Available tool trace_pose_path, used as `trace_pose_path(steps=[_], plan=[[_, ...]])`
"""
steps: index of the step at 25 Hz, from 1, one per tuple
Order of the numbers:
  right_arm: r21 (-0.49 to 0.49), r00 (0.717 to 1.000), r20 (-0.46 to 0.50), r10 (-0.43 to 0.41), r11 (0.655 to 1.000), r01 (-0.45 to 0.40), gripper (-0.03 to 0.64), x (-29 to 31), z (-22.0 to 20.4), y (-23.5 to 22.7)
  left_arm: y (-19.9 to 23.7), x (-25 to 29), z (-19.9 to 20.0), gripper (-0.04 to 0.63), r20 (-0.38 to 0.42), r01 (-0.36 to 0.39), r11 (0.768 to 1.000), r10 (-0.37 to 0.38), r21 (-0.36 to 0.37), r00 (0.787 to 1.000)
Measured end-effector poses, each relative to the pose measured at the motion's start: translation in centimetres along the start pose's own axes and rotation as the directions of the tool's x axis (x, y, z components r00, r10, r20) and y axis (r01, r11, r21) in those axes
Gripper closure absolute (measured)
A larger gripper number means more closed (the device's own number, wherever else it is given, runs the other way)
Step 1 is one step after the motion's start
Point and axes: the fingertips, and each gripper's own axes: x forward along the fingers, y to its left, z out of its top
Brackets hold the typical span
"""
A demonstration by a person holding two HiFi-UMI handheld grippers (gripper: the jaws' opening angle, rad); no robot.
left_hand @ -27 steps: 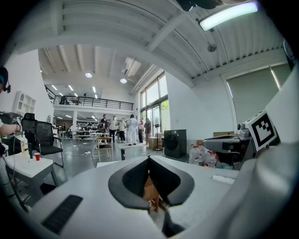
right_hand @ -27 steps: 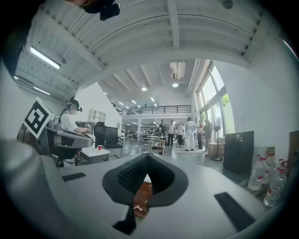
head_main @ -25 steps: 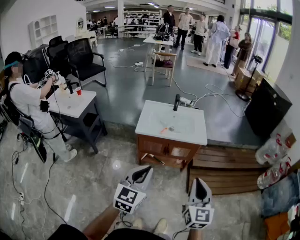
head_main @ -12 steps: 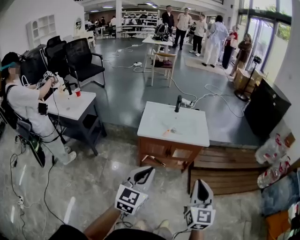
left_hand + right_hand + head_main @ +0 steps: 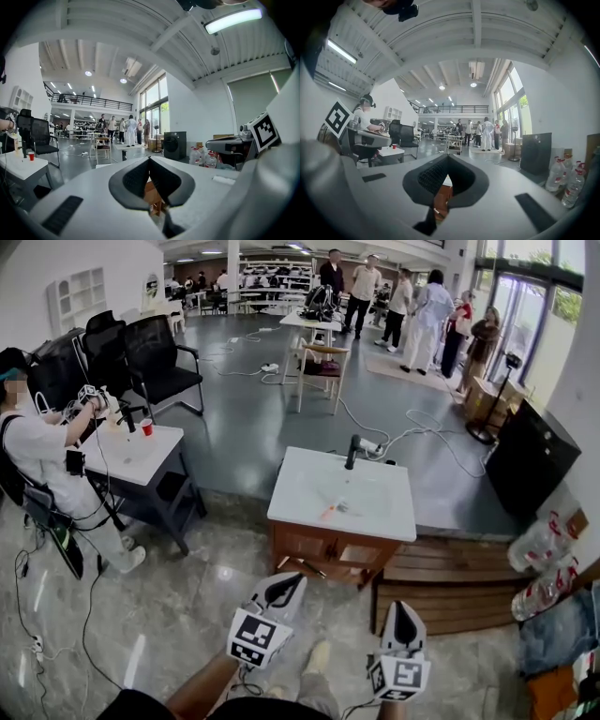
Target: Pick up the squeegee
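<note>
A small orange-handled tool (image 5: 329, 511), too small to make out in detail, lies on the white sink top (image 5: 384, 512) of a wooden cabinet ahead of me, near a black faucet (image 5: 352, 451). My left gripper (image 5: 284, 590) and right gripper (image 5: 401, 617) are held low in the head view, well short of the cabinet and pointing towards it. Both are shut with nothing between the pads. In the left gripper view the left gripper (image 5: 149, 159) shows its dark pads meeting. The right gripper (image 5: 447, 157) looks the same in its own view, with the wooden cabinet (image 5: 442, 197) showing below the pads.
A person (image 5: 37, 451) sits at a white desk (image 5: 141, 451) with a red cup (image 5: 146, 427) at the left. Cables (image 5: 37, 615) trail over the floor. A wooden platform (image 5: 450, 582) and water bottles (image 5: 539, 545) lie to the right. Several people (image 5: 412, 306) stand far back.
Both grippers and the view have edged forward towards the cabinet. A foot now shows between the grippers. The jaws stay shut.
</note>
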Motion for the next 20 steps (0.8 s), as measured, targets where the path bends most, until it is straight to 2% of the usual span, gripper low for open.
trace_pose_path(steps=[20], plan=[[0.03,0.994,-0.037,0.107,0.994,-0.106,0.618,19.6,-1.9,-10.0,6.0,19.4,0.7,0.594,-0.048,-0.099,0.995,0.097,-0.032,0.994]])
